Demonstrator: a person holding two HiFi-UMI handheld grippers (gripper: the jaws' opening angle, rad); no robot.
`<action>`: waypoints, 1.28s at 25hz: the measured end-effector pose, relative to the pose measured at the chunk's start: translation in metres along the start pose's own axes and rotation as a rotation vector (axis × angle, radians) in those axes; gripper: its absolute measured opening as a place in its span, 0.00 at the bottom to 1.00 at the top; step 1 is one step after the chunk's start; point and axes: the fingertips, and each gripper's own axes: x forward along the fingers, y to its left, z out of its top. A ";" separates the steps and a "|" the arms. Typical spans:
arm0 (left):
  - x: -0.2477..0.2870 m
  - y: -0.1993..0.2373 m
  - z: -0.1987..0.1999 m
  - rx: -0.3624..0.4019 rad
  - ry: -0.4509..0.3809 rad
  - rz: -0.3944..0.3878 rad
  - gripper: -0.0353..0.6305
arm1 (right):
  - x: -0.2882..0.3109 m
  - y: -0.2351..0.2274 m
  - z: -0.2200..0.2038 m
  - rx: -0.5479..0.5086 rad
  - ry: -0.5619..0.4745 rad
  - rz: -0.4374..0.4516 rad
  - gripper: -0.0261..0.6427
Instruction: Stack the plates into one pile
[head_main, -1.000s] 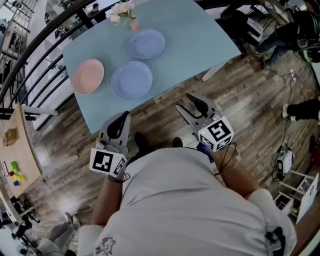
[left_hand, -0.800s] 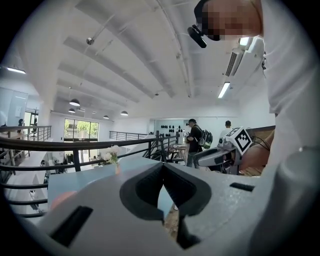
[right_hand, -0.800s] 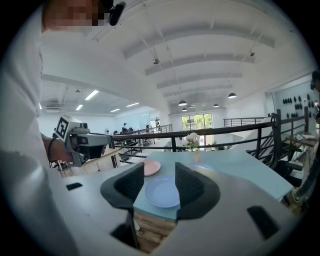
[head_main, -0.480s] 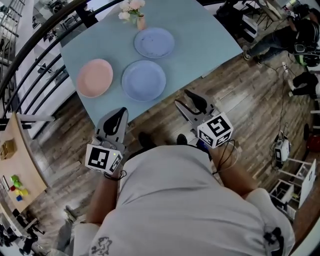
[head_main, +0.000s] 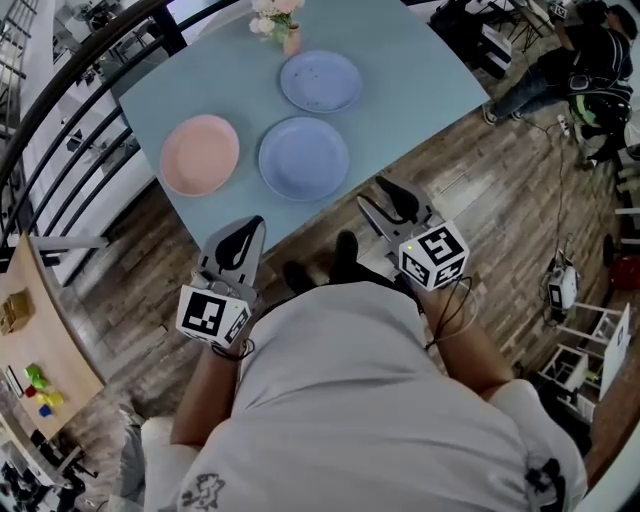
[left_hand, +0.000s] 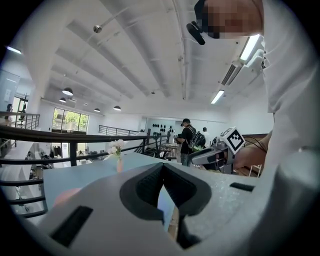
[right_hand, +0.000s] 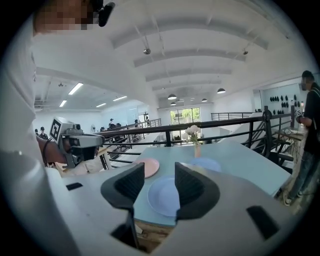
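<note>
We stand nearer the desk now. Pink plate left, blue plate beside it, speckled blue plate farther, all apart. Left tongs together, right tongs apart, both empty.

Pink plate and two blue plates lie apart, unstacked.

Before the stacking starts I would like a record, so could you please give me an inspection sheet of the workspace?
Surface: light blue table.
Job's things: pink plate, near blue plate and far blue plate, all lying apart, none stacked.
Clutter: flower vase at the far edge.
Grippers: left gripper shut, empty; right gripper open, empty; neither touches a plate.
Cables: wires behind the right gripper.
Surroundings: railing, wooden floor, bystander.
</note>
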 end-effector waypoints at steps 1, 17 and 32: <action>0.002 0.001 -0.002 -0.004 0.003 -0.001 0.06 | 0.002 -0.003 -0.002 0.004 0.002 0.000 0.33; 0.030 0.049 -0.044 -0.086 0.086 0.108 0.06 | 0.085 -0.068 -0.059 0.113 0.175 0.019 0.33; 0.113 0.080 -0.101 -0.139 0.214 0.164 0.06 | 0.157 -0.148 -0.145 0.186 0.466 0.068 0.30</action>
